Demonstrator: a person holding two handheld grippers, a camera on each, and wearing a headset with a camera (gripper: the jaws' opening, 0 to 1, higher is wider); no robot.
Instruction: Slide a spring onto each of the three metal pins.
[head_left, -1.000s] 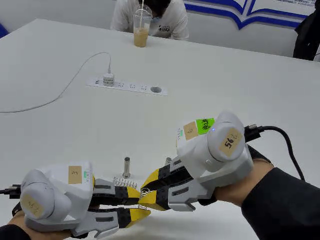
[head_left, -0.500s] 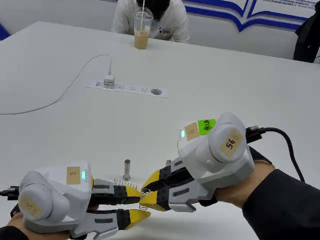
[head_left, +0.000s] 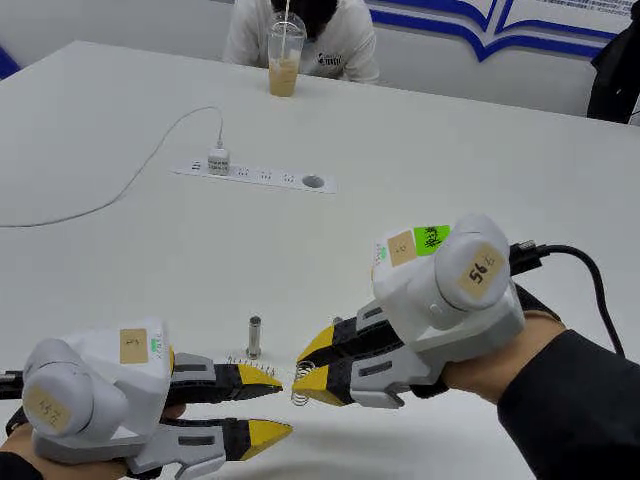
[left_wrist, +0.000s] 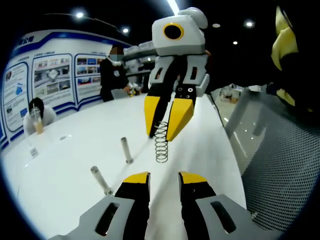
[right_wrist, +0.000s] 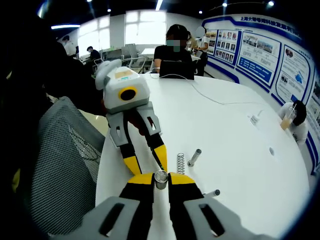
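1. So, the right claw (head_left: 297, 375) is pressed together on the top coils of a small steel coil spring (head_left: 299, 398). The spring hangs off the tips, low over the white worktop (head_left: 420, 180), near the short upright grey metal pin (head_left: 254, 335). I can't tell if it touches down.
2. The left claw (head_left: 285, 403) is spread and holds nothing. Its tips are just beside the spring but clear of it.
3. Step in hand, as I read it: get the spring over that pin. Keep the coil axis upright, centre the open lower end on the pin top, then lower it straight. A tilted coil will likely snag on the rim.
4. The grip is at one end, so the free end can wobble. Go slow; the left claw could steady the low coils.
5. A second bare pin (left_wrist: 100, 180) stands beside the first, and a spare spring (right_wrist: 180, 163) sits by them.
6. Versus half a second ago: the left claw tip was right at the spring, against the right claw tips. Now it has backed off to the left and a gap is open. The right claw has shifted up and right, spring with it. The white power strip (head_left: 255, 172) sits put, so it's real motion, not camera shift.
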